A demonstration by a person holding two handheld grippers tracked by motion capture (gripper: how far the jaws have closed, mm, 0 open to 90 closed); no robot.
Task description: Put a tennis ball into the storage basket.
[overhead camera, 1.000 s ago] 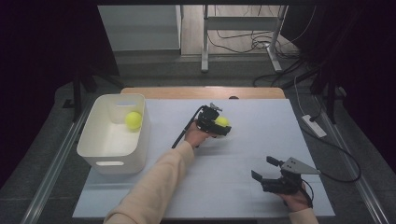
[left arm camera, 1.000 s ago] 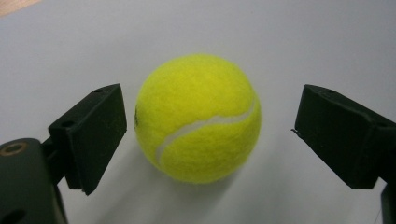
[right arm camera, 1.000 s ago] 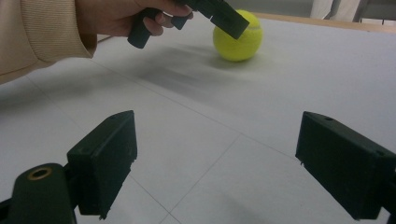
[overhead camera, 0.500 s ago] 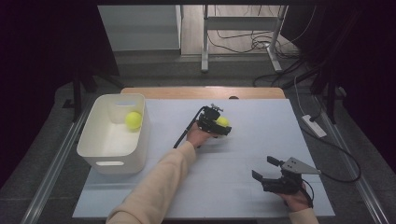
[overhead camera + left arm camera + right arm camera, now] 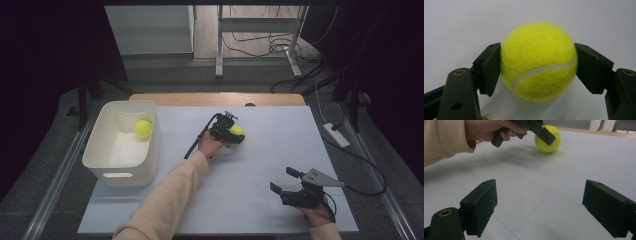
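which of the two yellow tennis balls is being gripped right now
The yellow felt tennis ball on the white table, clamped in the left claw. The other yellow tennis ball lies inside the white plastic bin.

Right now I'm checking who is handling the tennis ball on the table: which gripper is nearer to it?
Left. The left gripper has just closed its jaws on the tennis ball on the table; the right gripper sits open, well apart, near the table's front edge.
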